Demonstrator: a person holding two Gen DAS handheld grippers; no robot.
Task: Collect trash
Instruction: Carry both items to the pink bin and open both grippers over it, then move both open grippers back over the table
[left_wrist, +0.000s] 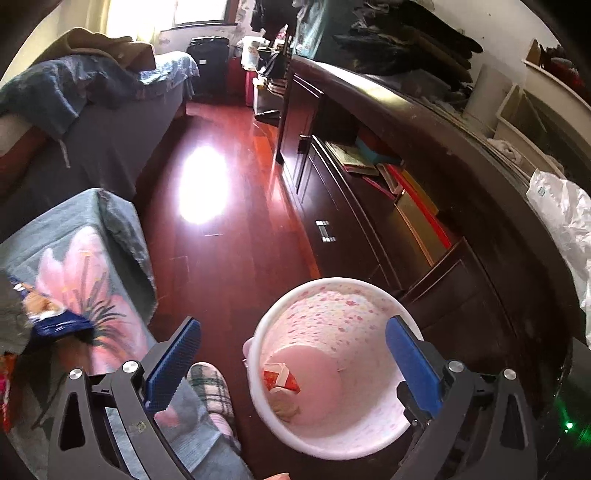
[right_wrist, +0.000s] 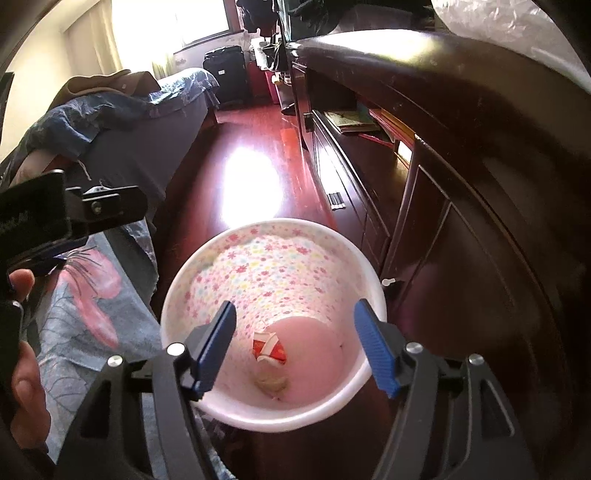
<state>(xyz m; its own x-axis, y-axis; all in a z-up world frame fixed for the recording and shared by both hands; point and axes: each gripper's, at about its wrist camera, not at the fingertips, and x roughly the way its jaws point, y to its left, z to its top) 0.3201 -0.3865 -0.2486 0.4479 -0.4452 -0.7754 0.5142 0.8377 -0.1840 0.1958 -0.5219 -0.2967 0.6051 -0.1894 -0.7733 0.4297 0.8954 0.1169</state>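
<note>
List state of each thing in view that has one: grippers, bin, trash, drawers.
left gripper: open, nothing between the pads
right gripper: open, empty, over the bin
trash bin: upright on the floor, uncovered, mostly empty
red-and-white wrapper: crumpled, lying at the bin bottom
pale scrap: at the bin bottom, beside the wrapper
cabinet drawer: pulled open, books and boxes inside

Bin (right_wrist: 274, 417) on floor (left_wrist: 221, 258) between bed (left_wrist: 74, 258) and counter (left_wrist: 480, 184); carton (right_wrist: 268, 349), maybe tissue, inside it.
</note>
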